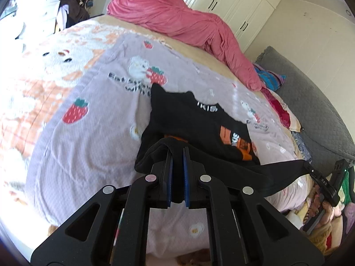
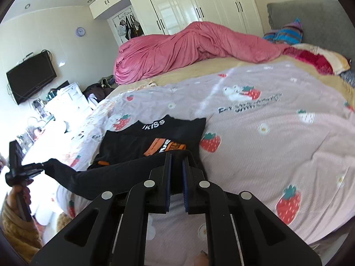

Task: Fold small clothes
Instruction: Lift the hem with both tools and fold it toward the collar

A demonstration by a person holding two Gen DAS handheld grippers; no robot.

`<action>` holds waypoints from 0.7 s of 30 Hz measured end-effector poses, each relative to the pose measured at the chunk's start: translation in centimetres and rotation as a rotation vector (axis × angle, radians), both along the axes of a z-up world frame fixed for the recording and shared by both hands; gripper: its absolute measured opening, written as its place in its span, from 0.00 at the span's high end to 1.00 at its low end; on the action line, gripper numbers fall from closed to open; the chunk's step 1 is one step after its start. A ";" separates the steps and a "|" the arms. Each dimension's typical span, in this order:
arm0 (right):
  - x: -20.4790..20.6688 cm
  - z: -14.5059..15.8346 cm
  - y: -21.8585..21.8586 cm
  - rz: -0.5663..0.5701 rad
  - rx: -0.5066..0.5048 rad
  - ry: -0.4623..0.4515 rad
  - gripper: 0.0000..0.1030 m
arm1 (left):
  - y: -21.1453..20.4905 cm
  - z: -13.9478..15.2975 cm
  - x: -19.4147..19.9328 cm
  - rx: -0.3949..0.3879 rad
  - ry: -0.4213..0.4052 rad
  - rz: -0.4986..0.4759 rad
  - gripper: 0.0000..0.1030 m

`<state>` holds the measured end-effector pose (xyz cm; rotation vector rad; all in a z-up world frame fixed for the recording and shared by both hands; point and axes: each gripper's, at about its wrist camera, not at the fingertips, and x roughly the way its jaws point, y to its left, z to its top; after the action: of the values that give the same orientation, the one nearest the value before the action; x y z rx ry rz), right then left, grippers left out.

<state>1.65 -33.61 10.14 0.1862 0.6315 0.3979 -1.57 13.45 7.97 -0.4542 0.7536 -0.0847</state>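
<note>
At the bottom of the left wrist view, my left gripper has its fingers pinching the near hem of the black garment, cloth bunched between the blue pads. Across the lower right of that frame the hem stretches as a taut strip to my right gripper, which grips its far end. From the right wrist view, the right gripper likewise pinches the dark edge, and the strip runs to the lower left, where the left gripper holds it. Just beyond the fingers, the rest of the black garment lies on the bed, orange print and white lettering facing up, at mid-frame. It rests on a lilac strawberry-print blanket. Farther up the frame a pink duvet is heaped, with white wardrobes along the top.
</note>
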 end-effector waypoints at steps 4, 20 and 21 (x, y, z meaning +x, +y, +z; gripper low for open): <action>0.9 0.6 0.3 -0.009 -0.003 -0.020 0.92 | -0.2 0.5 1.2 -0.005 -0.027 0.005 0.98; 4.3 1.5 0.3 -0.065 0.052 -0.050 0.92 | -1.0 3.1 4.8 0.065 -0.111 0.039 0.98; 4.5 1.5 0.4 -0.066 0.051 -0.050 0.92 | -0.9 3.2 5.0 0.066 -0.114 0.040 0.98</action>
<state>6.10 -33.23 11.67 0.2443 0.5645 0.3538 3.39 12.51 11.12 -0.3981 0.6337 -0.0473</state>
